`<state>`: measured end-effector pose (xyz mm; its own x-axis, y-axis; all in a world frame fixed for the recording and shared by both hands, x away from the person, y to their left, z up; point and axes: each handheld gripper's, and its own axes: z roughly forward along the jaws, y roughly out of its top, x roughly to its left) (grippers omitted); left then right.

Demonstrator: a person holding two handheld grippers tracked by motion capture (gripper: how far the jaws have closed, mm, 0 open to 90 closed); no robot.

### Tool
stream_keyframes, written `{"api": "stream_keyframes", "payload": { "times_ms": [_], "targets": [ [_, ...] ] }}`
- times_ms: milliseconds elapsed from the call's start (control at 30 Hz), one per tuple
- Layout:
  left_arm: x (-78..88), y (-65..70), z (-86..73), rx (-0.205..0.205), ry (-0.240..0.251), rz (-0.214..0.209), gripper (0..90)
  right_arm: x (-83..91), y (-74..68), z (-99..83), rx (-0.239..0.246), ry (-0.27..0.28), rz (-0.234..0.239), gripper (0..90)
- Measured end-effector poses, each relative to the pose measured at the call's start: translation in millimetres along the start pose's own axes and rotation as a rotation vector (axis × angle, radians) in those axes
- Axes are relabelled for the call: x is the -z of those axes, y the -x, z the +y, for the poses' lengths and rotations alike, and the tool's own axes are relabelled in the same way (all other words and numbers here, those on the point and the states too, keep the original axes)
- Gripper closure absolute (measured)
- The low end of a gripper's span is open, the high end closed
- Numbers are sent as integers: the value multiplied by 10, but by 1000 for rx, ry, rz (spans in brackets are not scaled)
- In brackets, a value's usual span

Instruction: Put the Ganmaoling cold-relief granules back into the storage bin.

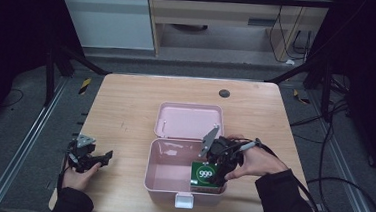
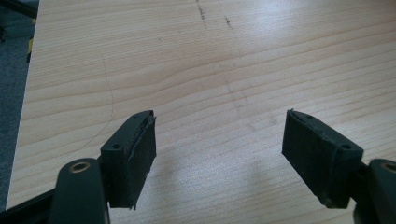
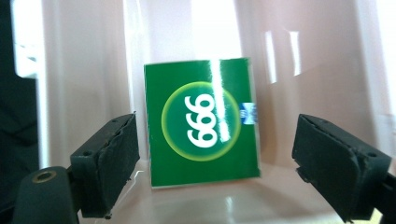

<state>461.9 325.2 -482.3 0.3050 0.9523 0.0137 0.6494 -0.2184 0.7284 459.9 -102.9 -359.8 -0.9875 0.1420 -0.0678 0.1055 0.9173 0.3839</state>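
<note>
Right gripper view shows the green box (image 3: 201,122) leaning upright inside the pink case (image 3: 327,70), right gripper (image 3: 215,158) fingers apart around it; a brush could topple it.

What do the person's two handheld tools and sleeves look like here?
Both the left tool and right tool are black, each topped by a grey three-cornered plate. Jaws carry flat black rubbery pads. A black cable trails right. Dark long sleeves.

The green box (image 3: 201,122) stands, apparently untouched, inside the pink case (image 3: 322,60) between spread black jaws.
</note>
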Motion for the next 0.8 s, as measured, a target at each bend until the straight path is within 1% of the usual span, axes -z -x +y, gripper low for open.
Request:
{"api": "stream_keyframes", "payload": {
  "times_ms": [100, 133, 167, 200, 233, 300, 333, 367, 433, 567, 633, 667, 700, 800],
  "targets": [
    [-1, 1, 0, 0, 0, -1, 257, 165, 20, -59, -23, 44, -31, 139],
    [0, 2, 0, 0, 0, -1, 258, 218, 24, -81, -39, 57, -46, 139],
    [1, 3, 1, -1, 0, -2, 260, 268, 35, -108, -45, 70, -67, 139],
    [2, 3, 1, -1, 0, -3, 262, 362, 48, -174, -71, 100, -96, 139],
    [3, 4, 1, -1, 0, -3, 262, 362, 48, -174, -71, 100, -96, 139],
    [3, 6, 1, -1, 0, -3, 264, 437, 59, -256, -95, 130, -120, 138],
    [1, 7, 1, -1, -1, -4, 265, 468, 64, -303, -103, 145, -138, 136],
    [1, 8, 1, -2, -2, -3, 266, 501, 68, -365, -119, 168, -168, 132],
    [0, 11, 1, -3, -1, -4, 267, 536, 79, -460, -144, 201, -210, 126],
    [2, 16, 3, -4, -1, -4, 270, 547, 96, -690, -226, 273, -288, 95],
    [1, 16, 3, -4, -1, -4, 271, 527, 101, -818, -270, 293, -328, 91],
    [0, 16, 3, -4, -2, -4, 272, 504, 108, -902, -308, 312, -358, 89],
    [-1, 17, 2, -4, -2, -4, 273, 487, 113, -956, -332, 325, -373, 87],
    [-4, 22, 2, -6, -4, -4, 274, 401, 135, -1171, -450, 379, -426, 78]
  ]
}}
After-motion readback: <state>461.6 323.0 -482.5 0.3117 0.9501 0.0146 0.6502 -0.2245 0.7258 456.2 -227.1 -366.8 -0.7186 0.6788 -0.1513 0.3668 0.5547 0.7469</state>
